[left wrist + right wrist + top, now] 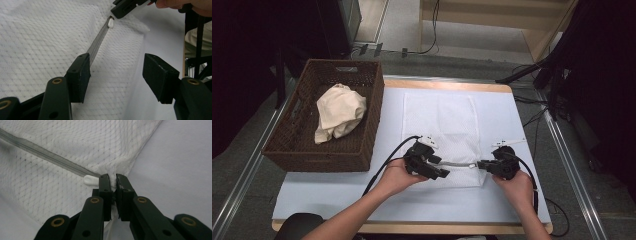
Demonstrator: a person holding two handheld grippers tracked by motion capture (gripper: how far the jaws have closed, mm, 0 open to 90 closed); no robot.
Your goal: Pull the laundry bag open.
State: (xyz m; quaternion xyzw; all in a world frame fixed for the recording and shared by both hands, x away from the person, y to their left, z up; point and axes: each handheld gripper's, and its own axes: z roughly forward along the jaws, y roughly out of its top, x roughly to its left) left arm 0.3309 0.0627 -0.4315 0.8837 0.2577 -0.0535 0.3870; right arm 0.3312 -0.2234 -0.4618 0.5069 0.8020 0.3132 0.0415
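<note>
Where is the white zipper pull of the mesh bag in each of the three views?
High view: zipper pull low centre, just left of the right gripper.
Left gripper view: top centre, at the far end of the zipper.
Right gripper view: centre, just left of the closed fingers.
Shared landmark: the grey zipper.

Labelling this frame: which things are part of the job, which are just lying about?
In the job:
mesh laundry bag
its zipper
right tongs, shut on the bag's corner
left tongs, open

Lying about:
wicker basket
cream cloth
</note>
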